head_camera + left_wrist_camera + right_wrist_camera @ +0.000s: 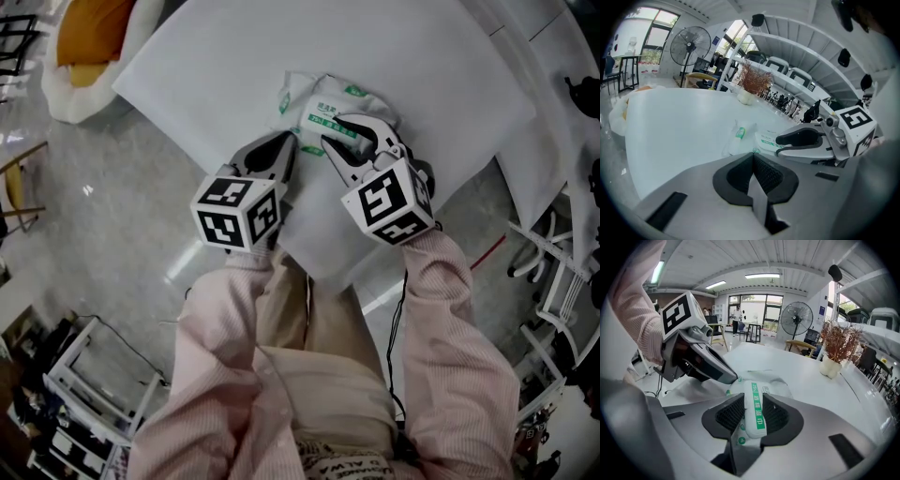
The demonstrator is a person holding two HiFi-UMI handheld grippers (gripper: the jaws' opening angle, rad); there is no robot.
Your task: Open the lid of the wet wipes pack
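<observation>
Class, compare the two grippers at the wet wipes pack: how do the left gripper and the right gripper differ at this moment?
The left gripper has its jaws shut together on nothing; the right gripper has its jaws clamped on the green-striped lid. The left gripper's tip sits at the edge of the wet wipes pack, while the right gripper reaches over the pack's top. Both work over the white table, side by side.

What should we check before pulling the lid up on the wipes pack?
1. Right gripper shut on the lid: ok.
2. Left gripper jaws together, nothing between them: ok.
3. Left gripper tip pinning the near edge of the wet wipes pack: cannot tell, contact unclear.
4. Pack lying on the table: ok.
5. Lid already freed from the pack: cannot tell.
</observation>
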